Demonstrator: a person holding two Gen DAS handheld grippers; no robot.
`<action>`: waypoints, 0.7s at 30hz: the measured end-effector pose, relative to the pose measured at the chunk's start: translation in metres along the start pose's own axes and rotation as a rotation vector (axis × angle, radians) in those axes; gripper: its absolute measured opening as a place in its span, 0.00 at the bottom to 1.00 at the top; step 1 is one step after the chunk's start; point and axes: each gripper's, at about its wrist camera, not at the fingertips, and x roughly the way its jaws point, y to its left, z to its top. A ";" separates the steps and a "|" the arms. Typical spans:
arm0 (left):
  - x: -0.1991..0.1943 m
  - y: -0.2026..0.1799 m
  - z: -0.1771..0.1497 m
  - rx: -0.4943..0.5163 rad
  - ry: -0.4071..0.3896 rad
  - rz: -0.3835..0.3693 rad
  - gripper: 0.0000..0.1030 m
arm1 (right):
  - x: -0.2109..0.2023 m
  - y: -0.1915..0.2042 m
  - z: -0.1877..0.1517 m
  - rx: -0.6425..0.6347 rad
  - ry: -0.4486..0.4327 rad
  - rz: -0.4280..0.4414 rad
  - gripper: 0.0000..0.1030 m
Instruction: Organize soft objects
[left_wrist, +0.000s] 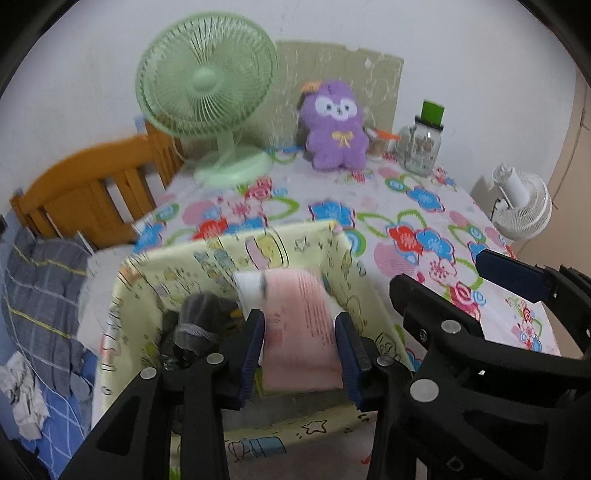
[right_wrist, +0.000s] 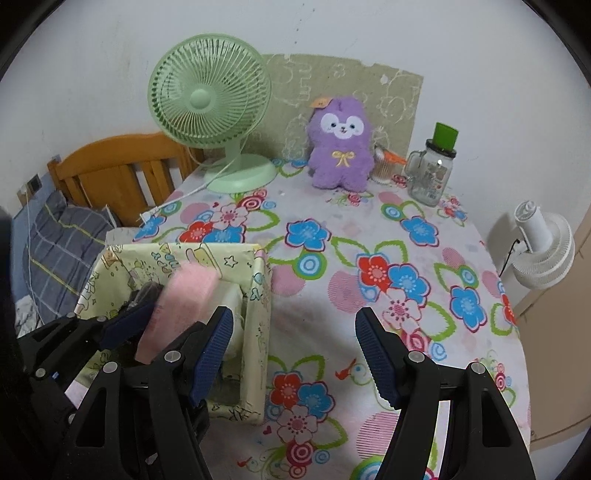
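A pink folded cloth (left_wrist: 299, 314) hangs between the blue pads of my left gripper (left_wrist: 300, 320), which is shut on it just above a yellow cartoon-print fabric box (left_wrist: 280, 236). Dark grey socks (left_wrist: 199, 314) lie in the box's left side, with something white (left_wrist: 247, 282) behind the cloth. The right wrist view shows the same pink cloth (right_wrist: 188, 291) over the box (right_wrist: 258, 295). My right gripper (right_wrist: 294, 317) stands open and holds nothing, over the tablecloth just right of the box. A purple plush toy (right_wrist: 341, 144) sits upright at the table's far edge.
A green desk fan (right_wrist: 210, 107) stands at the back left, its cord trailing toward the box. A glass jar with a green lid (right_wrist: 432, 173) is at the back right. A white fan (right_wrist: 543, 251) stands beyond the right edge. A wooden headboard (right_wrist: 118, 166) and bedding lie left.
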 end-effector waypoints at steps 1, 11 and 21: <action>0.003 0.001 0.000 -0.001 0.013 -0.004 0.54 | 0.004 0.000 0.000 0.010 0.021 0.009 0.70; 0.001 0.003 -0.010 -0.035 0.020 0.017 0.87 | 0.008 -0.002 -0.009 0.022 0.045 0.027 0.73; -0.018 -0.014 -0.021 -0.022 -0.014 0.030 0.88 | -0.014 -0.018 -0.024 0.047 0.016 0.013 0.79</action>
